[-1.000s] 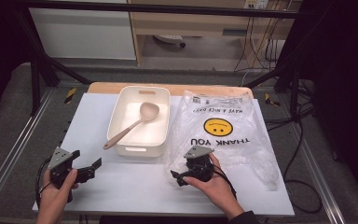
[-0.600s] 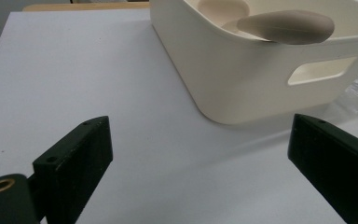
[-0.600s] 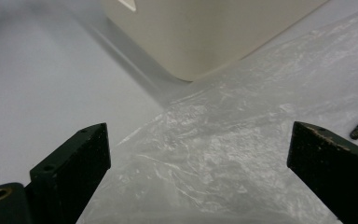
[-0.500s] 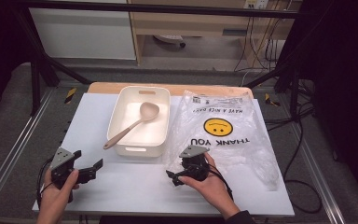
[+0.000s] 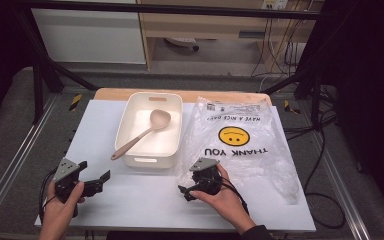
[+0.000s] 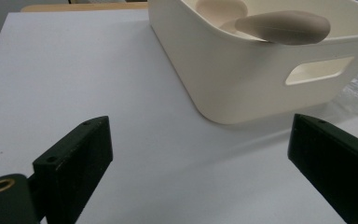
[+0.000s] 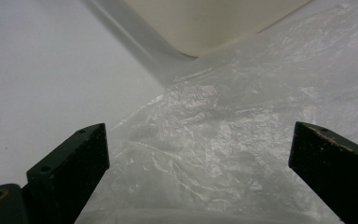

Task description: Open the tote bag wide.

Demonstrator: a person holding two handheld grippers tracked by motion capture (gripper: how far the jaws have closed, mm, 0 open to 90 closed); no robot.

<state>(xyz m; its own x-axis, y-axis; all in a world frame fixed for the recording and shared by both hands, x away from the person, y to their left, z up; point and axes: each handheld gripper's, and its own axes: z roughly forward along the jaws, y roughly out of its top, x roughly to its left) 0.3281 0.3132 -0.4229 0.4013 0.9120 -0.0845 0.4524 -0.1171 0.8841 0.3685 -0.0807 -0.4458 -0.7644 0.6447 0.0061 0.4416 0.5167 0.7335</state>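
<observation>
Both grippers sit low over the surface (image 5: 145, 200) with jaws spread wide, gripping nothing. Between the right gripper's (image 7: 198, 175) jaws lies the plastic bag's (image 7: 242, 140) crinkled near corner. Ahead of the left gripper (image 6: 200, 179) stands the tub (image 6: 242, 79), the spoon (image 6: 282, 27) resting inside.

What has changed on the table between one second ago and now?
The right claw has drifted a little toward the near-left corner of the plastic bag, jaws open over the film, gripping nothing. The left claw has shifted slightly, open above bare table. The white bin, the spoon inside it and the bag lie as before.
</observation>
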